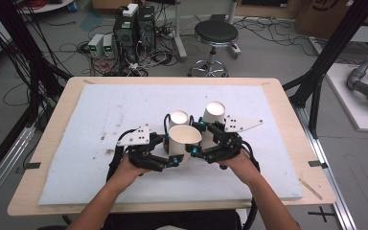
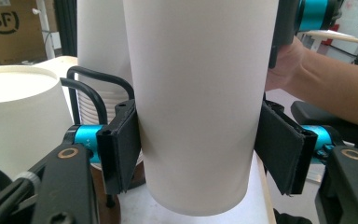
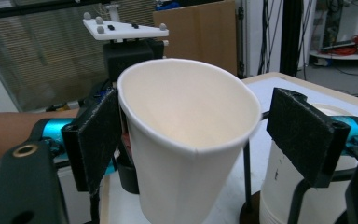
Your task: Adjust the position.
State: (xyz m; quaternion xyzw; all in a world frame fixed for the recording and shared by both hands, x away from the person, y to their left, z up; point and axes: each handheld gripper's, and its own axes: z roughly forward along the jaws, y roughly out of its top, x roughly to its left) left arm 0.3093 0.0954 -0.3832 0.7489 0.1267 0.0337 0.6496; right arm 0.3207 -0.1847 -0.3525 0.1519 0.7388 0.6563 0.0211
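A wooden table (image 1: 287, 103) is standing in a cluttered workroom, carrying a white board (image 1: 100, 115). Behind it, on the floor, cables are trailing around computer boxes (image 1: 134, 26) at the left and a black stool (image 1: 215, 36) at the right.

At the left of the high view, the person's left hand (image 1: 124, 172) is holding the left gripper (image 1: 178, 160), which is reaching in towards the near cup (image 1: 184, 143) from its left side. In the left gripper view this cup (image 2: 200, 102) is standing upright between the two black jaws. The left pad (image 2: 121, 144) is lying against the cup's wall, while the right pad (image 2: 282, 147) is standing just beside the wall with a thin gap showing, so the jaws are bracketing the cup rather than squeezing it.

Behind the near cup, two more white cups are sitting on the board: the middle cup (image 1: 178, 118) just behind it, and the right cup (image 1: 214, 115) further right.

At the right, the right hand (image 1: 239, 165) is holding the right gripper (image 1: 192, 149), which is coming at the same near cup from the other side. In the right gripper view the cup (image 3: 186, 140) is leaning, its open mouth tipped towards the camera. The jaws are spread wide: the left pad (image 3: 95, 140) is sitting right at the rim, and the right pad (image 3: 305, 135) is standing clear of the cup.
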